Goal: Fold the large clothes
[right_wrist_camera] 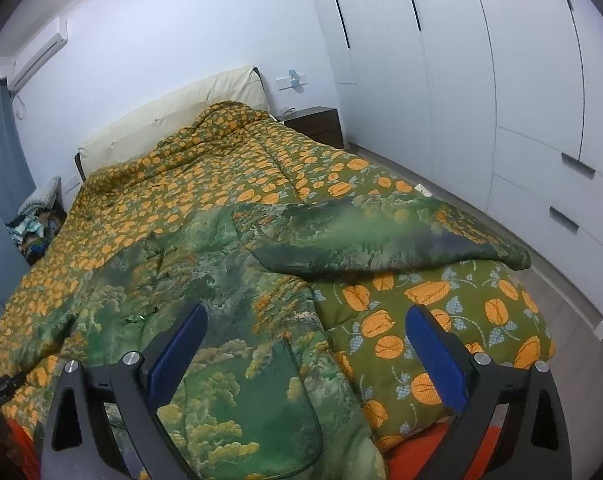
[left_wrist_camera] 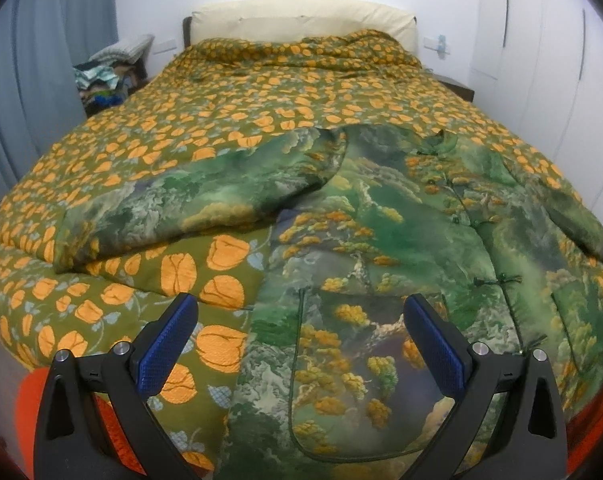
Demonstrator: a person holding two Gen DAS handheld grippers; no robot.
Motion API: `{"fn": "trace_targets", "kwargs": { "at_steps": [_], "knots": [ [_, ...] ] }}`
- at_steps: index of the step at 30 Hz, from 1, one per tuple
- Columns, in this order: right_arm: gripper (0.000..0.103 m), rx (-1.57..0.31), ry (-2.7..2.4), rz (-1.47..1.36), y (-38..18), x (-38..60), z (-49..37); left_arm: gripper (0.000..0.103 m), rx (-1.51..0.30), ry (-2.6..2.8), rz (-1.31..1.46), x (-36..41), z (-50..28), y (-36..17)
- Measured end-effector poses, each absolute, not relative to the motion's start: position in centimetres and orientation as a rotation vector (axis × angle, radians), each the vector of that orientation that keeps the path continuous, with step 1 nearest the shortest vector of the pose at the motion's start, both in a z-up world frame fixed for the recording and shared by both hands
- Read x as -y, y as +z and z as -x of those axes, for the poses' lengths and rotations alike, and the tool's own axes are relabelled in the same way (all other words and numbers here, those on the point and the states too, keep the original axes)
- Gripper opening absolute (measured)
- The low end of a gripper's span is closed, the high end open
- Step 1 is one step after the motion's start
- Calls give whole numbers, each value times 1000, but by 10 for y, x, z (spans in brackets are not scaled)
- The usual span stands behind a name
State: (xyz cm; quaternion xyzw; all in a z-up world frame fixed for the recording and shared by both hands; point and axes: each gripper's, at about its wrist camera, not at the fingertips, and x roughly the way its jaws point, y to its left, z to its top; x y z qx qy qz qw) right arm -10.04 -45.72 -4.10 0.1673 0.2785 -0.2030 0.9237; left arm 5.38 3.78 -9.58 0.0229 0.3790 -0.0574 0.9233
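Left wrist view: the left hand-held gripper (left_wrist_camera: 299, 334) is spread wide, its blue pads (left_wrist_camera: 163, 350) well apart, holding nothing and hovering over the near edge of the bed. Between the fingers lies the hem of a green landscape-print jacket (left_wrist_camera: 365, 248), spread front-up on the orange-flowered quilt (left_wrist_camera: 205, 120), one sleeve (left_wrist_camera: 189, 204) stretched out leftward.

Right wrist view: the right hand-held gripper (right_wrist_camera: 305, 338) is equally wide open and empty, clear of the cloth. The jacket (right_wrist_camera: 221, 300) lies below its left finger, a sleeve (right_wrist_camera: 381, 240) reaching toward the wardrobe (right_wrist_camera: 501, 80); the quilt (right_wrist_camera: 441, 312) lies under its right finger.
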Motion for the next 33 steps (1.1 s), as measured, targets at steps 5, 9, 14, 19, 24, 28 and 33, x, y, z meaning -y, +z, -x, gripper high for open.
{"fn": "trace_targets", "kwargs": {
  "at_steps": [5, 9, 14, 19, 24, 28, 33],
  "knots": [
    [99, -608, -446, -316, -47, 454, 99, 103, -785, -113, -67, -35, -53, -98],
    [99, -610, -431, -320, -47, 454, 100, 103, -780, -110, -77, -34, -51, -99],
    [99, -600, -411, -368, -49, 460, 100, 103, -779, -96, -94, -34, -51, -99],
    [99, -553, -337, -509, -52, 486, 94, 103, -776, -77, -106, -37, -51, -101],
    [99, -537, -307, -759, -77, 561, 66, 103, -782, -57, -133, -34, -53, -105],
    [98, -601, -387, -947, -124, 617, 52, 103, -776, -45, -156, -32, -53, -105],
    [89, -493, -538, -1207, -163, 679, 55, 103, -797, -33, -190, -27, -55, -111]
  ]
}}
